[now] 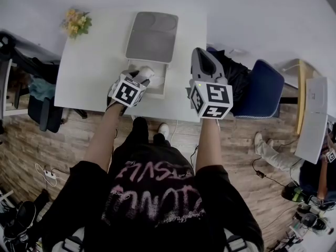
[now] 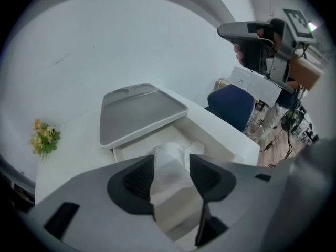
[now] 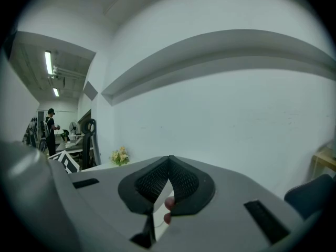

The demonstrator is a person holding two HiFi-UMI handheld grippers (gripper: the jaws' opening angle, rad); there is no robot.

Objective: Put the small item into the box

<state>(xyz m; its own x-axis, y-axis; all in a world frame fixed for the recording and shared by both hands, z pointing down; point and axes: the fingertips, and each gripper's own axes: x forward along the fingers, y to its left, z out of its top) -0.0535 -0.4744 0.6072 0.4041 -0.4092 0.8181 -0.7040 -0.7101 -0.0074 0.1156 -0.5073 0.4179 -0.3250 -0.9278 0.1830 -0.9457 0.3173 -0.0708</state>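
Observation:
A small item in crumpled white wrapping (image 2: 169,175) lies between the jaws of my left gripper (image 2: 171,159), just above the tray of the open white box (image 2: 210,135). The jaws stand wide, and the pads do not seem to press on the item. The box's grey lid (image 2: 139,112) is tilted up behind it. In the head view the left gripper (image 1: 140,76) points down into the box (image 1: 160,85) with the white item (image 1: 145,72) at its tips. My right gripper (image 1: 202,54) hovers to the right of the box, near the table's edge, shut and empty (image 3: 168,159).
The box stands at the near middle of a white table (image 1: 89,72). A small bunch of yellow flowers (image 1: 76,22) sits at its far left corner. A blue chair (image 1: 262,88) stands to the right of the table, and another desk edge (image 1: 312,119) lies further right.

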